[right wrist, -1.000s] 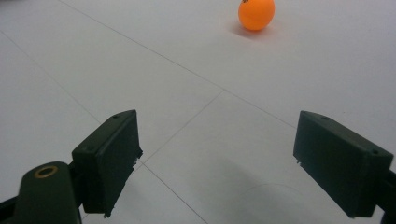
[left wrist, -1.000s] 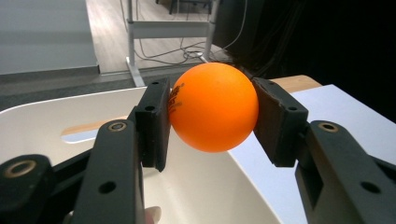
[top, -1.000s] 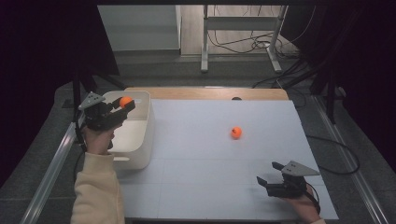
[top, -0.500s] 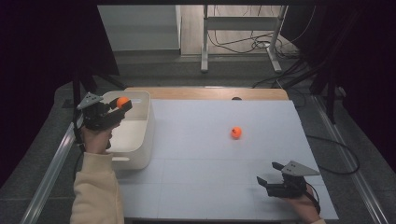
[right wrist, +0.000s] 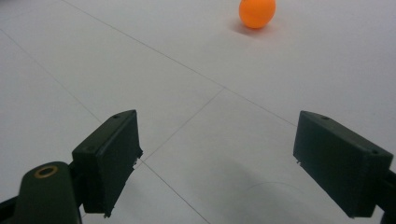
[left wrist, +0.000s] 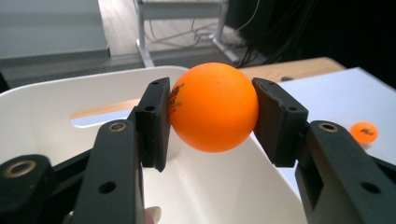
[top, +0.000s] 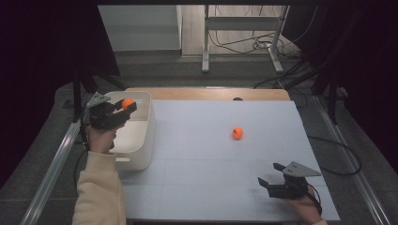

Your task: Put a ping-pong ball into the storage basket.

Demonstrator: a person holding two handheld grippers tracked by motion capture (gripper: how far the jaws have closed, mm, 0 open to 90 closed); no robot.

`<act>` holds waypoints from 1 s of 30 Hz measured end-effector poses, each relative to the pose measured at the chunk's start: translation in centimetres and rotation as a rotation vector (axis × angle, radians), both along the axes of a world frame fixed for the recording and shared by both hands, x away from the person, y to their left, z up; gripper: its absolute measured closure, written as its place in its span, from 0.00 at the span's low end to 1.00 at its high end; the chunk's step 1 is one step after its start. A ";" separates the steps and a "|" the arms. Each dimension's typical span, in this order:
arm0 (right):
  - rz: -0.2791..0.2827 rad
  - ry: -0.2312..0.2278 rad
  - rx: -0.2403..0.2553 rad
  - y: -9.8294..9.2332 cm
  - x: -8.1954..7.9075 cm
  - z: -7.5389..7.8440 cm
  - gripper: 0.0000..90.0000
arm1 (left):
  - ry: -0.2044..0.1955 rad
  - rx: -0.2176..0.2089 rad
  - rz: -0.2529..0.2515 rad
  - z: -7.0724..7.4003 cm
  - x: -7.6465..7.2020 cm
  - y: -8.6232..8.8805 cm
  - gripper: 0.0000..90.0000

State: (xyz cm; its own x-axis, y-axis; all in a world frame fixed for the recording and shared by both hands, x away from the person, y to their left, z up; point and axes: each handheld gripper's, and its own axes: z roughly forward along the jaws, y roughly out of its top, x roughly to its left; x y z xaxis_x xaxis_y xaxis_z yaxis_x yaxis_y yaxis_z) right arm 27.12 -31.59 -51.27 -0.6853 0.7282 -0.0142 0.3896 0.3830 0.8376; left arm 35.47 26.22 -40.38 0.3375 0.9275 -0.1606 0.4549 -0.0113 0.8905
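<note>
Orange ball (left wrist: 214, 107) sits pinched between the left gripper (top: 123, 108)'s pads, hanging over the white bin (top: 141, 140) at the table's left. Best play now, I'd say: get it well inside the rim, lower, then let go so it won't bounce out. Right gripper (top: 277, 177) rests near-right, jaws spread and empty; the second orange ball (top: 237, 133) waits mid-table.

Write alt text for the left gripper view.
The left gripper clamps an orange ball between its black jaws above a white bin. A second orange ball lies on the white table at right.
</note>
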 end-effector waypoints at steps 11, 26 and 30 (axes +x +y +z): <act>-0.001 0.002 -0.001 0.0 0.0 0.0 0.17 | 0.104 0.063 -0.002 -0.7 1.4 -0.8 0.56; -0.004 0.001 -0.002 0.0 0.0 0.0 0.17 | 0.181 0.135 -0.029 -0.9 1.7 -1.5 0.56; -0.003 0.002 -0.001 -0.1 0.0 0.0 0.17 | 0.167 0.129 -0.022 -0.8 1.7 -1.4 0.52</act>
